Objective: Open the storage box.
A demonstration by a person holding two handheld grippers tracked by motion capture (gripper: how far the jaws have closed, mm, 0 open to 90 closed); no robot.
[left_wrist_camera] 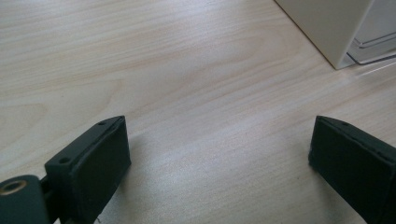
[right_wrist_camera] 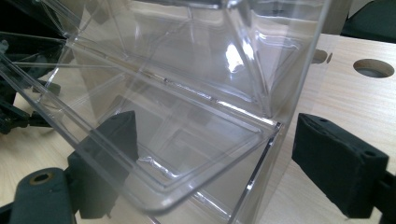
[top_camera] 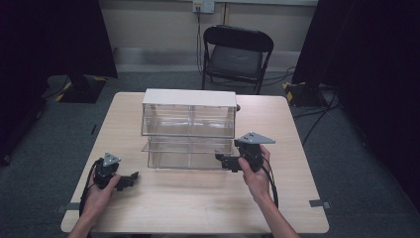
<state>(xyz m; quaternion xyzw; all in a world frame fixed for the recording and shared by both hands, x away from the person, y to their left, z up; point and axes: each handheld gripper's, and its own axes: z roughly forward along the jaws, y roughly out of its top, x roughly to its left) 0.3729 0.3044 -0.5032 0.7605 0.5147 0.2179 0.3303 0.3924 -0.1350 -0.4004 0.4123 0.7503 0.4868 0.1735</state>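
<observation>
1. A clear plastic drawer cabinet [top_camera: 188, 130] with a white top stands at the middle of the pale wooden tabletop [top_camera: 198, 203], slightly toward the upper half of the high view.
2. Its lower drawer [top_camera: 190, 152] sits pulled or tipped out toward the bottom of the frame, so its transparent front stands out past the upper tier.
3. The right tongs [top_camera: 224, 161] sit at the lower right corner of that drawer, held by the person's right hand [top_camera: 255, 173], just right of frame centre.
4. In the right gripper view the right tongs [right_wrist_camera: 205, 163] are spread wide: one black jaw shows through the clear plastic at lower left, the other stands outside the cabinet wall at lower right, and the drawer's rim [right_wrist_camera: 154, 182] lies between them. Whether either pad touches the plastic, I cannot tell.
5. The left tongs [top_camera: 130, 179] rest low over the tabletop at the lower left of the high view, held by the left hand [top_camera: 101, 191], well apart from the cabinet.
6. In the left gripper view the left tongs [left_wrist_camera: 219, 154] are parted with bare wood between the jaws; the cabinet's white corner [left_wrist_camera: 327, 28] shows at the upper right.
7. A black folding chair [top_camera: 236, 52] stands beyond the tabletop at top centre.
</observation>
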